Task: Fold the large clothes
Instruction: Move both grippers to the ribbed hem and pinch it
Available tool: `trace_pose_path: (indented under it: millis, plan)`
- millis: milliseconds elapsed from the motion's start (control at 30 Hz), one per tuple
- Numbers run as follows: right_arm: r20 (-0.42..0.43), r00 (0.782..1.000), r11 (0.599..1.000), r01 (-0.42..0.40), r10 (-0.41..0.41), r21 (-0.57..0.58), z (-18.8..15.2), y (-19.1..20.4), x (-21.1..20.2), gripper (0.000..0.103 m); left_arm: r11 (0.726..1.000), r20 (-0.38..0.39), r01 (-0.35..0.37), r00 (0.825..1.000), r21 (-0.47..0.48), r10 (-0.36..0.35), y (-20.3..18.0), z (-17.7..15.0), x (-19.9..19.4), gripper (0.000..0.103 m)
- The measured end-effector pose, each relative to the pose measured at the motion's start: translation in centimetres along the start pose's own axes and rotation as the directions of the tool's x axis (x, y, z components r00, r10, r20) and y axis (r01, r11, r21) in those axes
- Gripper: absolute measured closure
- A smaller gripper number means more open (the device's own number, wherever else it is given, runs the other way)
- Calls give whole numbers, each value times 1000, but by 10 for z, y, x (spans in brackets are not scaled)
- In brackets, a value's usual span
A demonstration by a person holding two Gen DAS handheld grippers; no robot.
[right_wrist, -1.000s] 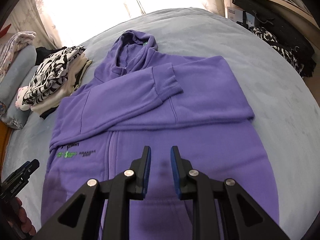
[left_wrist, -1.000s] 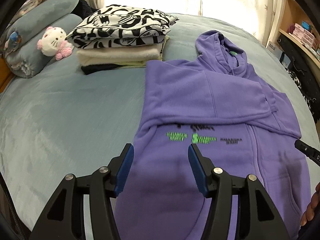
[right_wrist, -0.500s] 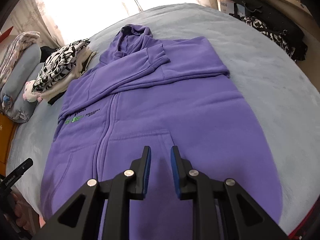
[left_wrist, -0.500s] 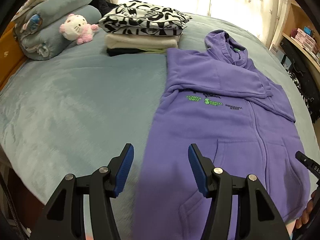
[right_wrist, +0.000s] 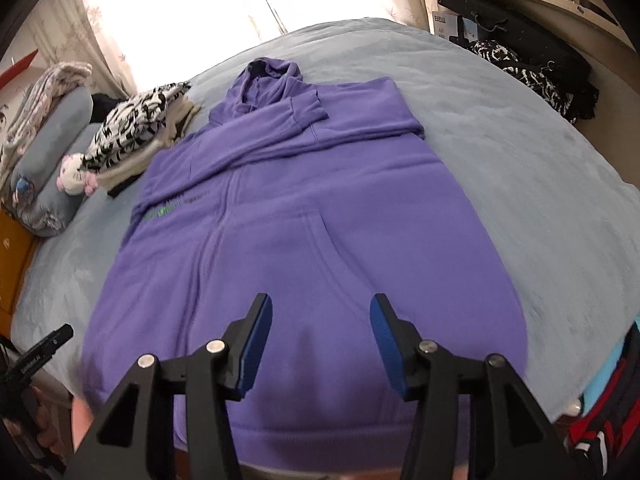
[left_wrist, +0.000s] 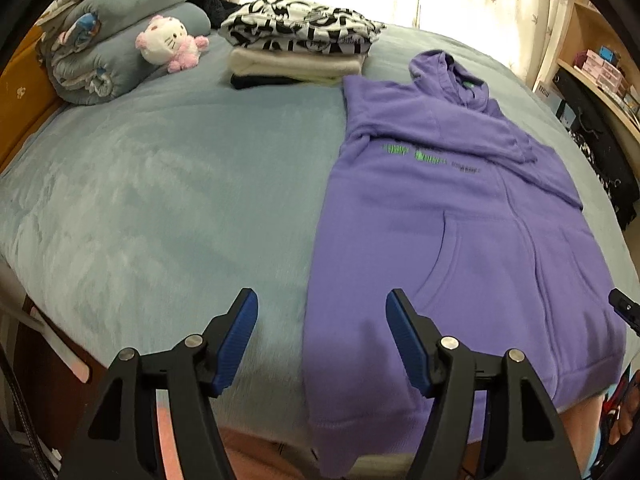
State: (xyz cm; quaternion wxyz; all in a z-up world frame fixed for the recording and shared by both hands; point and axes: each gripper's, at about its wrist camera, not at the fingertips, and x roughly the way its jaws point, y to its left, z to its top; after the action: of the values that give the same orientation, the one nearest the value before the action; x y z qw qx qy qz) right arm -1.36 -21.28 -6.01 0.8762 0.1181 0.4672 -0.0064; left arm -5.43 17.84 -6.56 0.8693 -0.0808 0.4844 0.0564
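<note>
A purple hoodie lies flat, front up, on the grey-blue bed, both sleeves folded across its chest and its hem hanging over the near bed edge. My left gripper hovers above the hoodie's left side edge near the hem; its jaws are opening, with nothing pinched between them. Over the hoodie's lower middle, above the pocket, my right gripper is also opening its jaws and holds no cloth. Each view catches the tip of the other gripper at its side margin.
A stack of folded clothes sits at the head of the bed by a plush cat toy and rolled bedding. Dark clothes and shelves line the right side. Bare bedspread lies left of the hoodie.
Both grippers have drawn back from the hoodie's chest toward its hem and the near bed edge. The right jaws went from nearly shut to wide apart; the left jaws widened a little.
</note>
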Motion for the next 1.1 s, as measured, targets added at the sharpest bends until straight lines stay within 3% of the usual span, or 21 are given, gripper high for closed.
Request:
trace_pose_path:
  millis: [233, 500, 600, 800, 1100]
  plan:
    - [-2, 999, 998, 53, -53, -38, -22, -19, -7, 52, 999, -50, 34, 998, -4, -34, 9, -26, 10, 38]
    - [-6, 997, 996, 73, -73, -57, -29, -52, -21, 52, 987, -93, 157, 983, -11, -158, 20, -44, 19, 37]
    - [-5, 997, 996, 79, -79, -41, -30, -67, -28, 52, 977, -98, 210, 972, -31, -212, 25, -47, 18, 37]
    - [-53, 997, 998, 58, -56, 30, -35, -98, -25, 52, 941, -138, 335, 931, -40, -337, 24, -52, 21, 37]
    - [-101, 992, 993, -72, 81, 92, -36, -119, -3, 50, 922, -185, 386, 904, -28, -384, 15, -50, 44, 20]
